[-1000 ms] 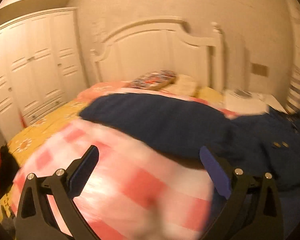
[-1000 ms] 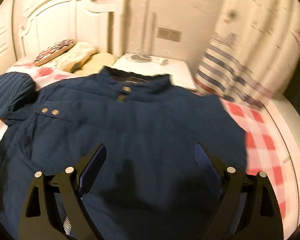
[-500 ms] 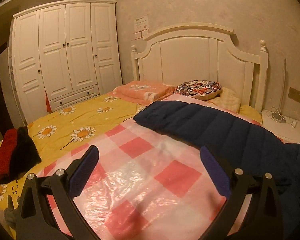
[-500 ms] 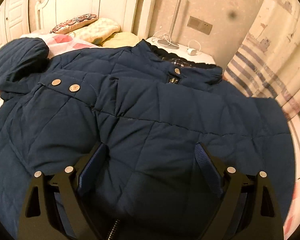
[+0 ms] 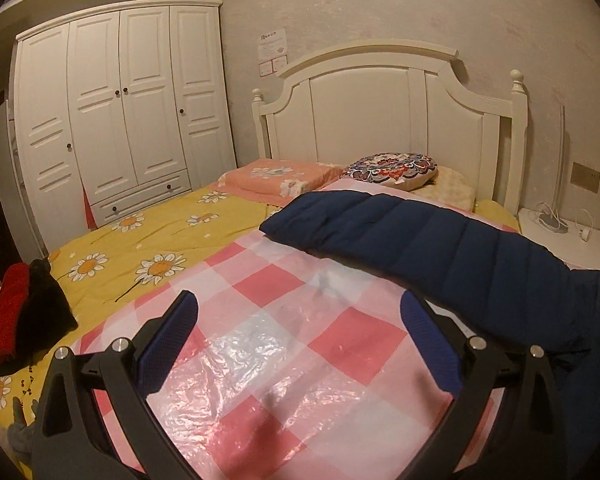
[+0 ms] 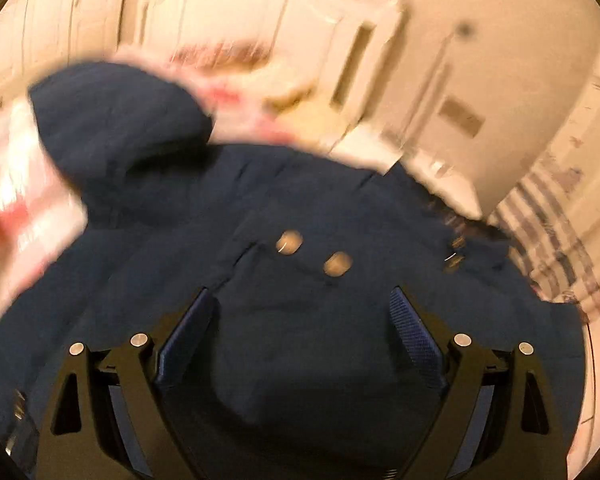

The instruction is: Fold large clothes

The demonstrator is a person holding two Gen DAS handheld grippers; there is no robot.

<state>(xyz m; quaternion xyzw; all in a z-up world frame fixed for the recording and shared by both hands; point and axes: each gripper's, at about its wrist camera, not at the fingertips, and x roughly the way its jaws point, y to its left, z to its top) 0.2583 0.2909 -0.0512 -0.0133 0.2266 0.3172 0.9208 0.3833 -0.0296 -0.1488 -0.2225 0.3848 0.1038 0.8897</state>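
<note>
Over the navy padded jacket (image 6: 300, 340), both grippers, left (image 5: 298, 320) and right (image 6: 302, 312), gape wide and empty; a hurried pinch could bunch its slippery quilting.

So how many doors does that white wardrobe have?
4, side by side across the white wardrobe, each with a small dark knob; drawers sit below the right-hand doors. The far-left edge may hide more.

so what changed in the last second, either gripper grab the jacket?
No grab. The right gripper swung left across the navy jacket, its two snaps now just ahead. The left gripper panned left to the checkered sheet, sleeve ahead. Both stay open; the jacket hasn't moved.
</note>
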